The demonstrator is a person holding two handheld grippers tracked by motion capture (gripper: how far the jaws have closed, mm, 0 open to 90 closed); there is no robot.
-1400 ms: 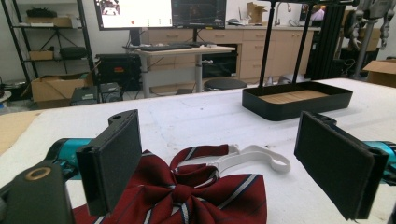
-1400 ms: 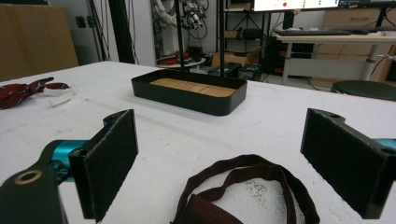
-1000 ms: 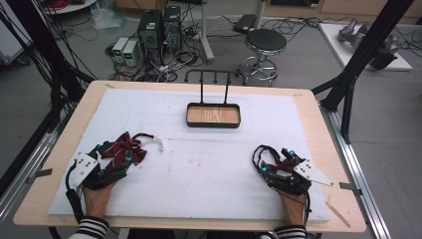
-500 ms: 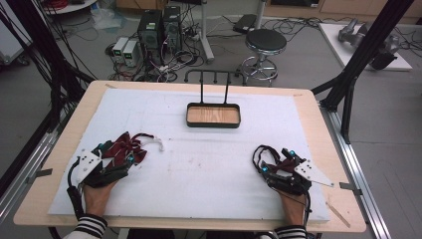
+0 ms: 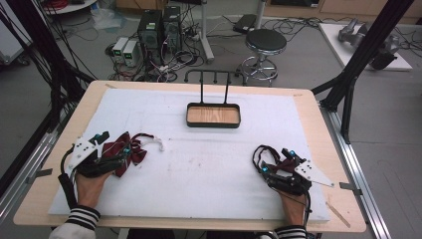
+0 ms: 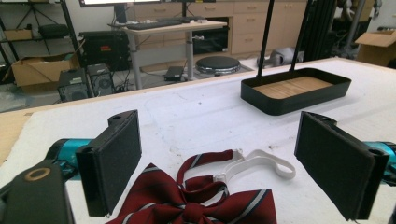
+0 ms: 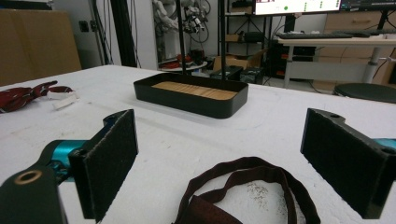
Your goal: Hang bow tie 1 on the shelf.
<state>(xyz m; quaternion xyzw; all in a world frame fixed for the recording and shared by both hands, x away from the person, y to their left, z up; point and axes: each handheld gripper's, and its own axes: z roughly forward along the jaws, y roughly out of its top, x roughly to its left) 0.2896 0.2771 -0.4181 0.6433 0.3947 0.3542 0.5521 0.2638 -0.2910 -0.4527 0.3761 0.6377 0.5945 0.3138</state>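
Basically both hand-held grippers are sitting released on the white foam-covered bench (image 5: 209, 174), jaws spread, nothing grasped. The left hand-held gripper (image 6: 233, 158) is straddling a dark red striped fabric bow tie with a white plastic strap (image 6: 196, 205), which is lying near-left of the shallow black tray with a wooden floor (image 5: 213, 115). The right hand-held gripper (image 7: 224, 163) is bracketing a dark maroon elastic band (image 7: 247, 191), near-right of that tray. Probably a pre-grasp step; next is likely clenching on each item, then lifting toward the tray. The tray is holding nothing, its black rack (image 5: 215, 79) standing just behind.
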